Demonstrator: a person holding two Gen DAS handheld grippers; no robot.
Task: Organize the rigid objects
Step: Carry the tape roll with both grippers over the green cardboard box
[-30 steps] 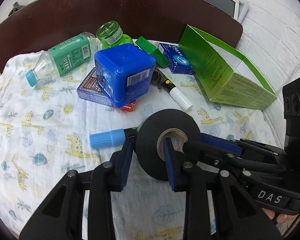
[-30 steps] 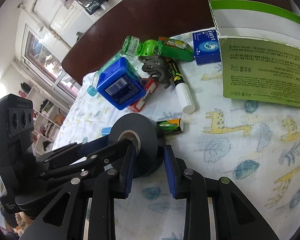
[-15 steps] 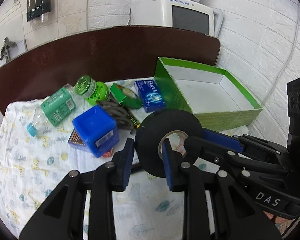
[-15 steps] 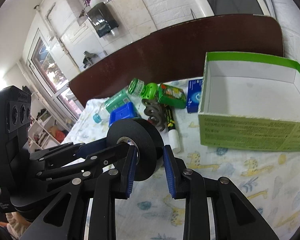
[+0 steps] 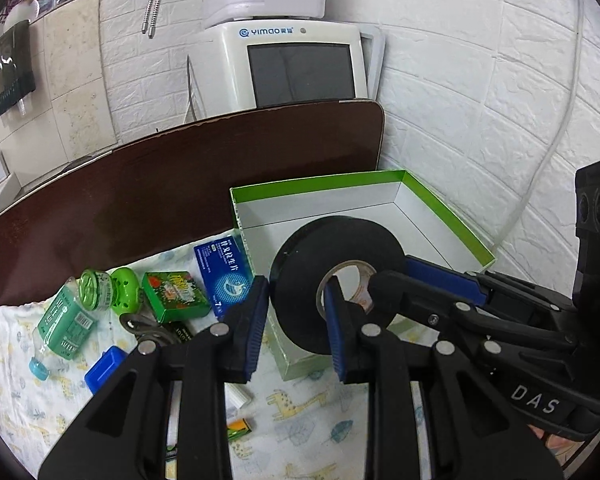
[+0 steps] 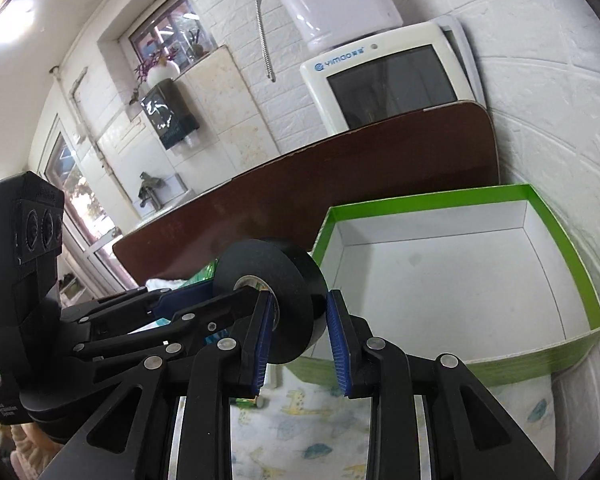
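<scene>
Left hand-held gripper view: bottle; right: window.

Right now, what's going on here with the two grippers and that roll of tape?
Both grippers are clamped on one black tape roll: the left gripper through its core, the right gripper across its width. The roll is held in the air at the near wall of the open green box, which looks empty. Bottles and small boxes lie on the patterned cloth beside it.
</scene>
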